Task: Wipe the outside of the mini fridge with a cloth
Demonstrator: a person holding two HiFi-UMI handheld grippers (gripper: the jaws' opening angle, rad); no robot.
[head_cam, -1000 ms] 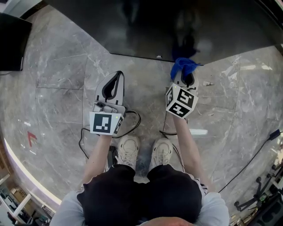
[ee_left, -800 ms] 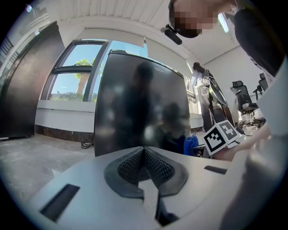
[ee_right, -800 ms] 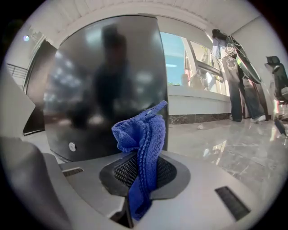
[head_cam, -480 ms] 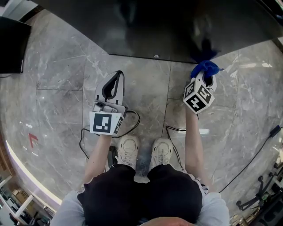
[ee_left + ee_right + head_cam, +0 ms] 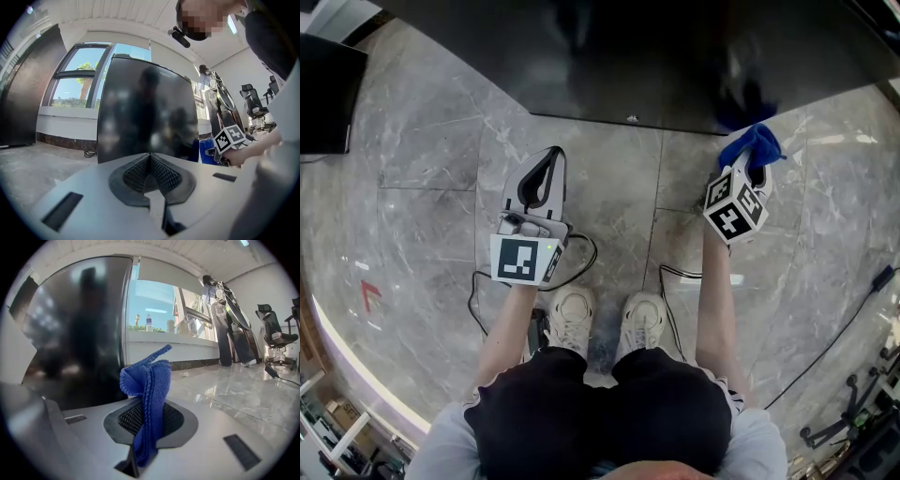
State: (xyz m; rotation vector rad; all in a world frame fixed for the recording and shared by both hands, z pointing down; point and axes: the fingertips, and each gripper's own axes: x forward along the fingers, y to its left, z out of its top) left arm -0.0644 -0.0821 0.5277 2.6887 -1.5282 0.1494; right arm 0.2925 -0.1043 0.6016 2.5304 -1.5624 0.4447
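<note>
The mini fridge is a glossy black box standing on the marble floor ahead of me; its door fills the left gripper view and the left half of the right gripper view. My right gripper is shut on a blue cloth, whose bunched folds stick up past the jaws, close to the fridge's lower right corner. My left gripper hangs over the floor in front of the fridge, jaws shut and empty.
A second dark cabinet stands at the far left. Cables trail on the floor near my shoes. Office chairs and a hanging garment are off to the right; a window wall lies behind the fridge.
My right gripper has carried the blue cloth rightward along the fridge's base, from near the middle to its right corner. The left gripper has stayed in place.
</note>
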